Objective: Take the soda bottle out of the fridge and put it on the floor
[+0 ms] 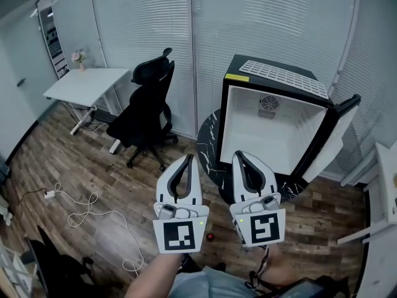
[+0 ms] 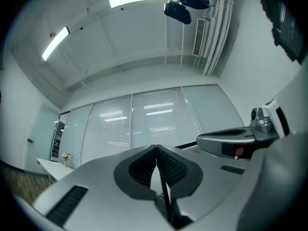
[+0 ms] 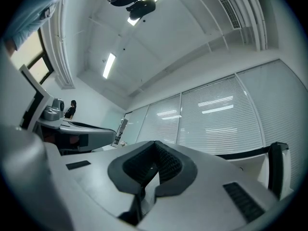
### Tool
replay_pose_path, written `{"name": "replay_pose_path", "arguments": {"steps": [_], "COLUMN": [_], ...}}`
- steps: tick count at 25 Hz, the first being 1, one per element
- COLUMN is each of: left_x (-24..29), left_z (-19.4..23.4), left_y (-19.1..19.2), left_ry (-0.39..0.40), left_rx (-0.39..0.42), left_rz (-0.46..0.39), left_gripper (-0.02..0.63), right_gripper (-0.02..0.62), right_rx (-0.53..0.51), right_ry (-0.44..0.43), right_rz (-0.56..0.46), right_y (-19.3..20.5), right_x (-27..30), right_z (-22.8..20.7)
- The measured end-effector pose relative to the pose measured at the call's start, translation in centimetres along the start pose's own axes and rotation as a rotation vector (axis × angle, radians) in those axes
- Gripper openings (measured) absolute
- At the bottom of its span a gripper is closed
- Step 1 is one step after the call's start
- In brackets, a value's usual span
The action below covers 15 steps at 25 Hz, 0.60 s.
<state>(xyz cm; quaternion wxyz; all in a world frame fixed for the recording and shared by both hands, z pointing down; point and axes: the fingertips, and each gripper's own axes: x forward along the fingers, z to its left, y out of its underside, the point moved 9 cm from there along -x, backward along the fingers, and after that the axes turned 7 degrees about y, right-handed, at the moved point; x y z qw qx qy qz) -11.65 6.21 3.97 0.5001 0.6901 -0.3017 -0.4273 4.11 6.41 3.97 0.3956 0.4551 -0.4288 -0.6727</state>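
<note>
Fridge (image 1: 260, 135) stands upright, front open; left gripper (image 1: 189, 158) and right gripper (image 1: 239, 156) closed, empty.

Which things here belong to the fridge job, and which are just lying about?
For the job: fridge, its open door, left gripper, right gripper, floor. No soda bottle shows.
Lying about: office chair, white desk, white cable, flower vase.

Low in the middle of the frame, the left gripper (image 1: 188, 159) and the right gripper (image 1: 238, 154) are pale grey, tapering shells with black ribbed jaws. Each ends in a white marker cube (image 1: 181, 235) printed with black squares, with a tiny green light above it. The person wears a light blue-grey top (image 1: 198, 284).
</note>
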Motion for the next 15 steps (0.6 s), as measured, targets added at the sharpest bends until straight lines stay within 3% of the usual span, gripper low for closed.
{"name": "replay_pose_path", "arguments": {"steps": [15], "left_x": [-0.67], "left_z": [0.19], "left_y": [0.26], "left_ry": [-0.008], "left_rx": [0.004], "left_rz": [-0.002], "left_gripper": [0.017], "right_gripper": [0.011], "right_rx": [0.013], "right_ry": [0.004], "right_rz": [-0.028], "right_y": [0.31], "right_x": [-0.13], "right_z": [0.86]}}
